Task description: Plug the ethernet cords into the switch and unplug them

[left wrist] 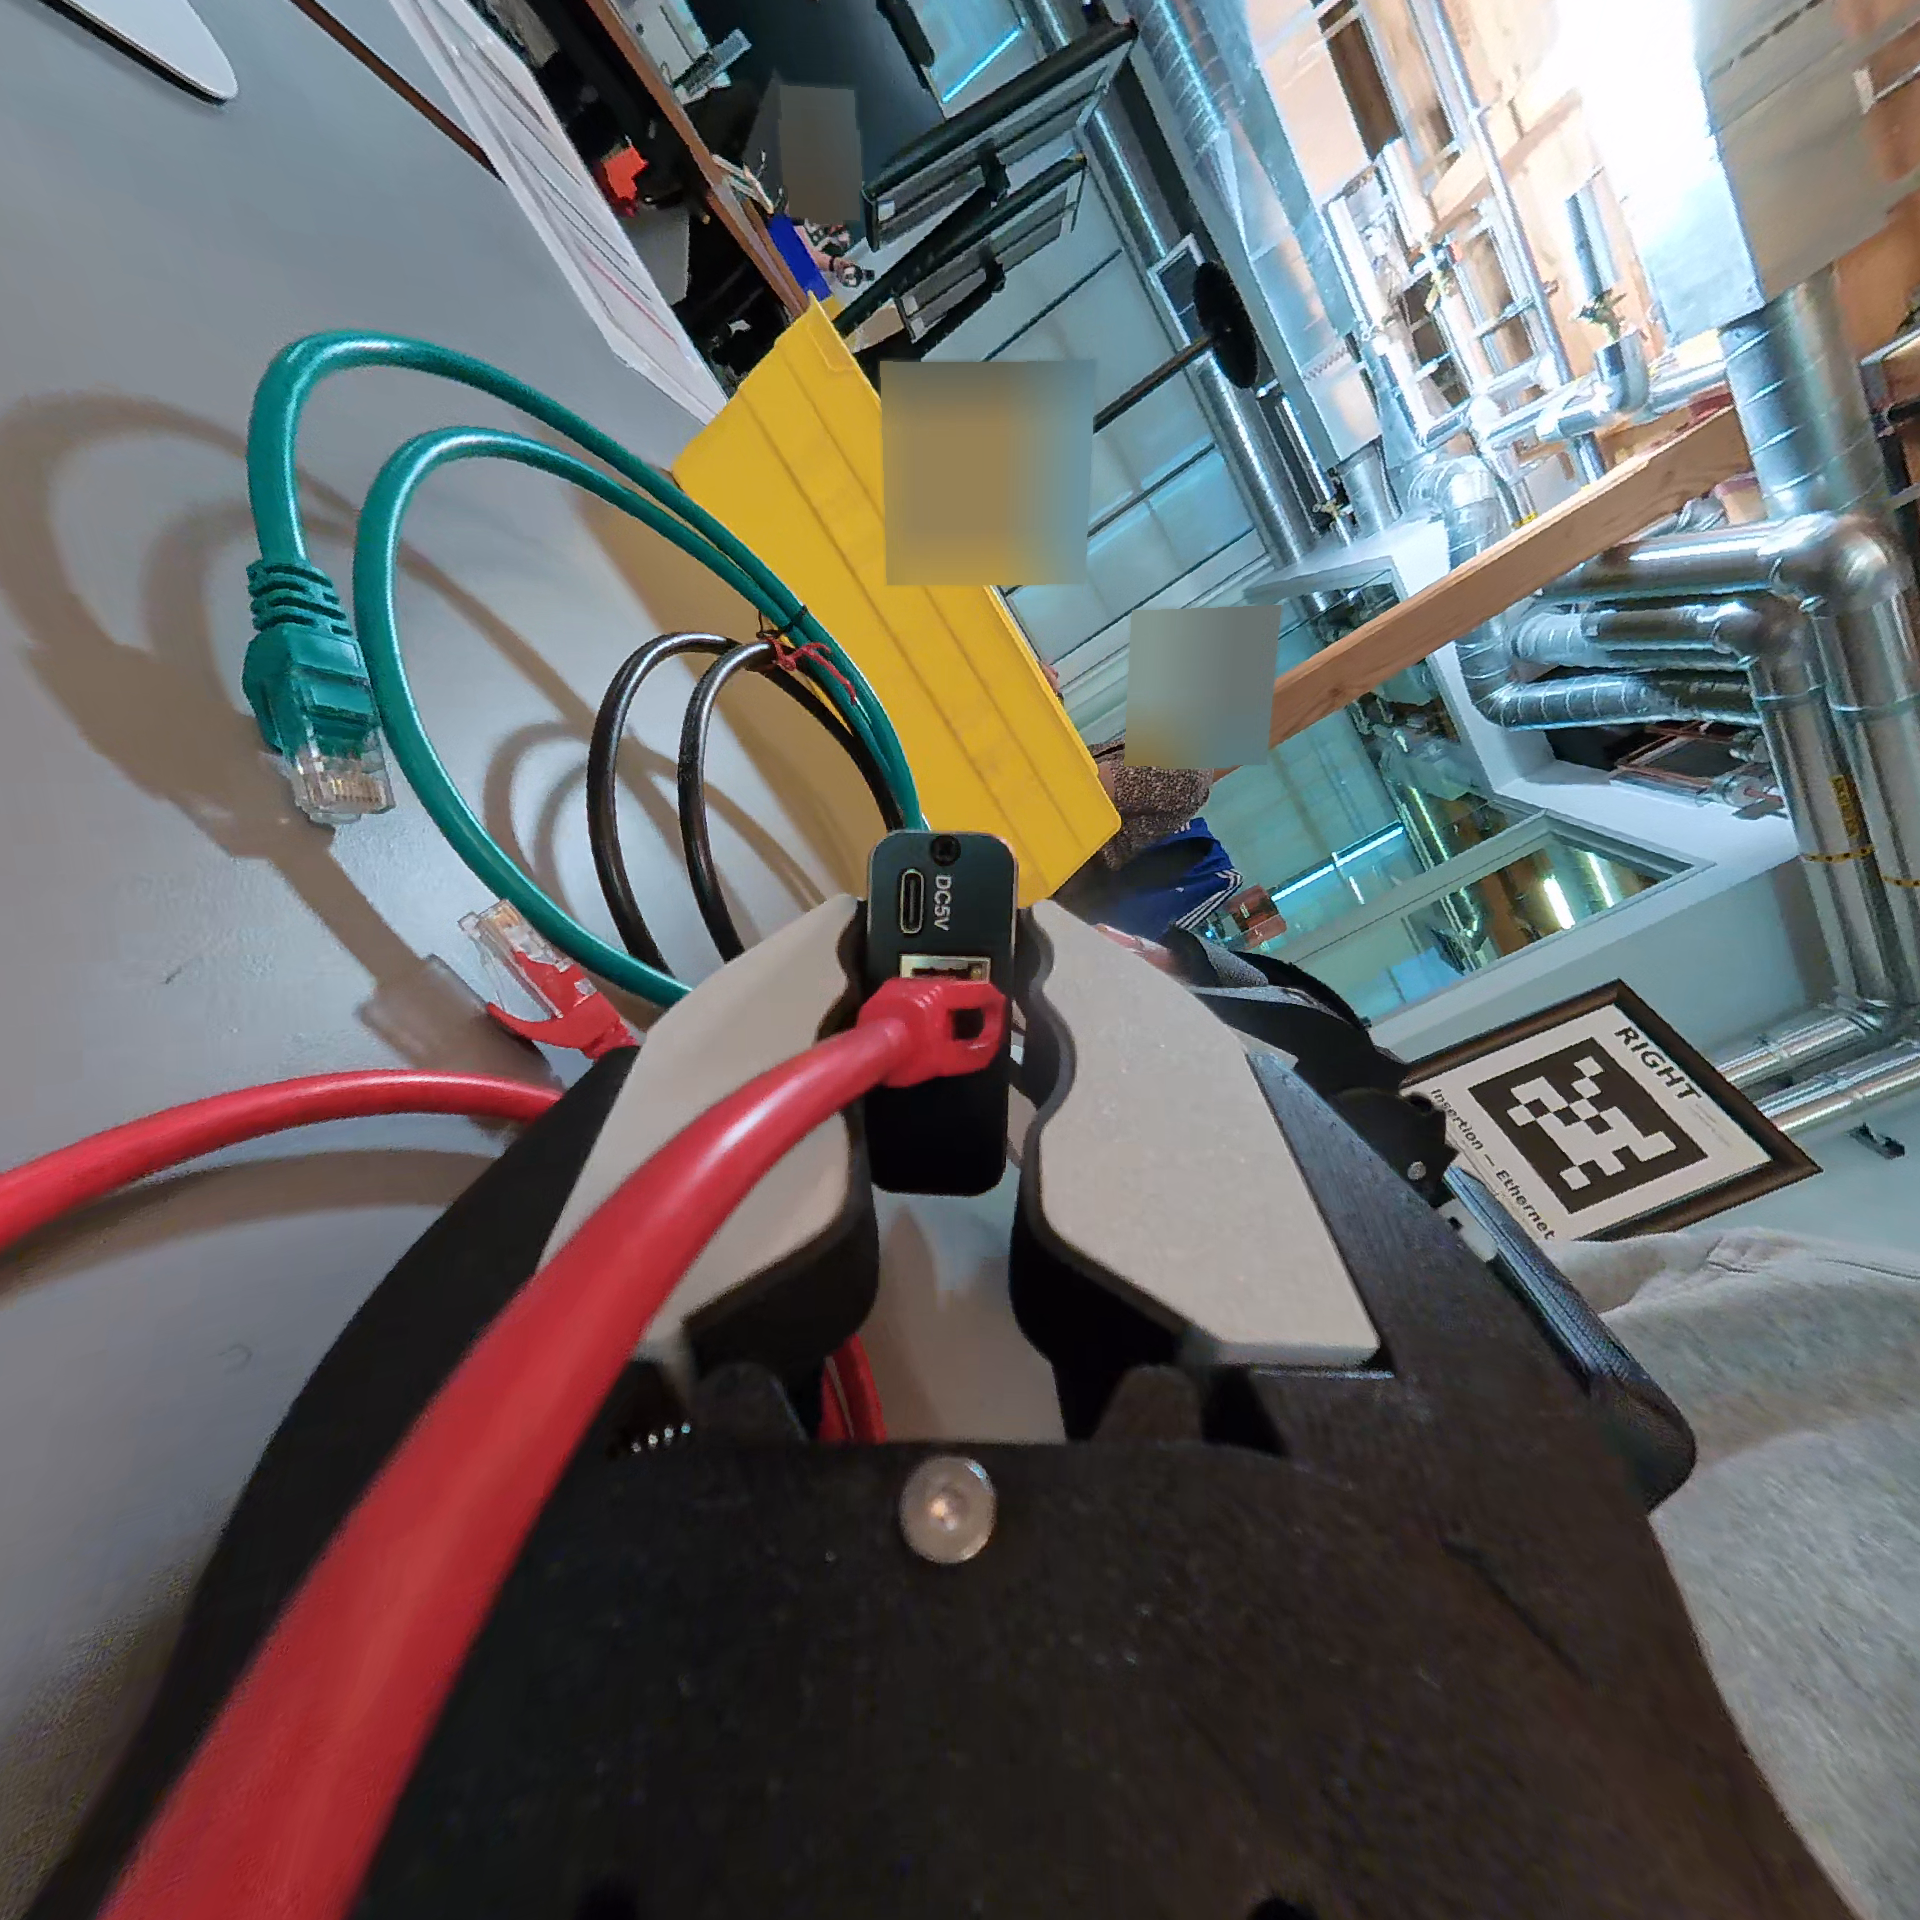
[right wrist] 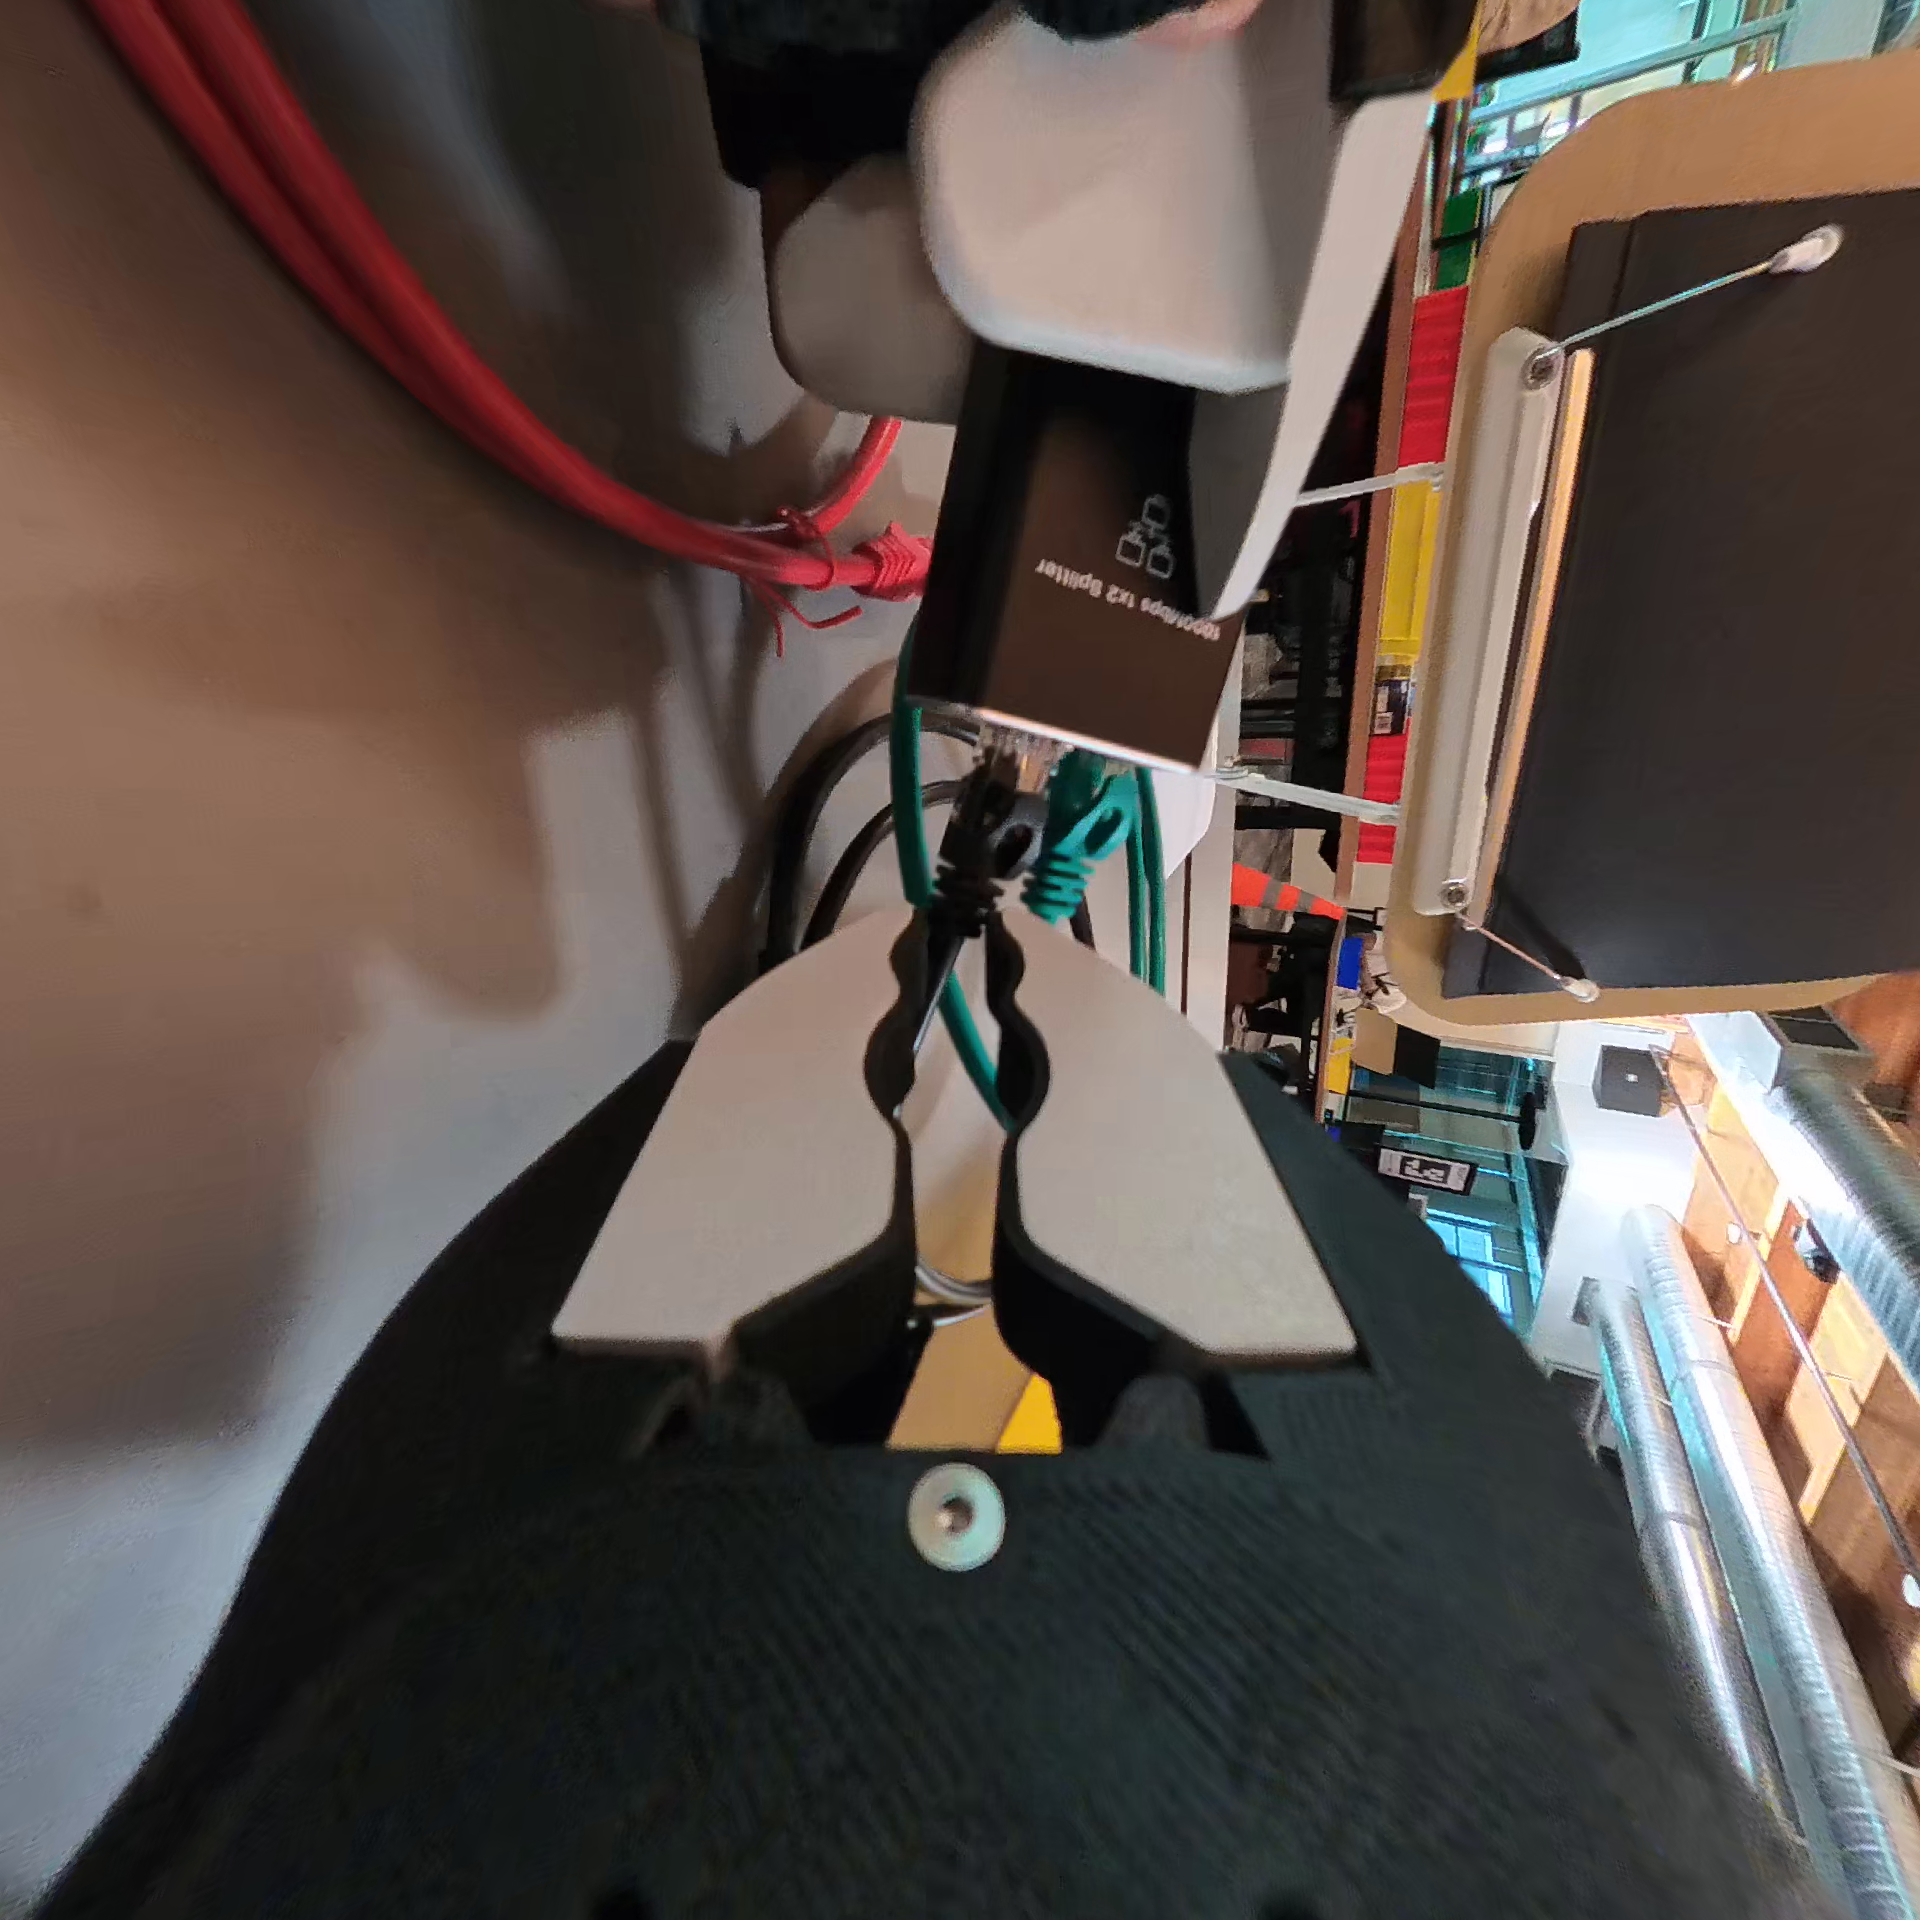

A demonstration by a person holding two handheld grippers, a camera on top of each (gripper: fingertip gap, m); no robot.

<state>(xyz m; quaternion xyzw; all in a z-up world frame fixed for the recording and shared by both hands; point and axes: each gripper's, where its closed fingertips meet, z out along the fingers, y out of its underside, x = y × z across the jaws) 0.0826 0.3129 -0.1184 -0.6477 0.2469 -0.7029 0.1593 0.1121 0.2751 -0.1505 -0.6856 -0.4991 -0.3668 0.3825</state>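
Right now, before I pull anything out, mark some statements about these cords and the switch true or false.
1. The left gripper clamps the switch between its fingers. True.
2. No red cord is plugged into the switch. False: one sits in the port facing the left wrist camera.
3. Every green plug is in the switch. False: a loose green plug lies on the table.
4. The right gripper has its fingers closed around the black cord, just behind its plug. True.
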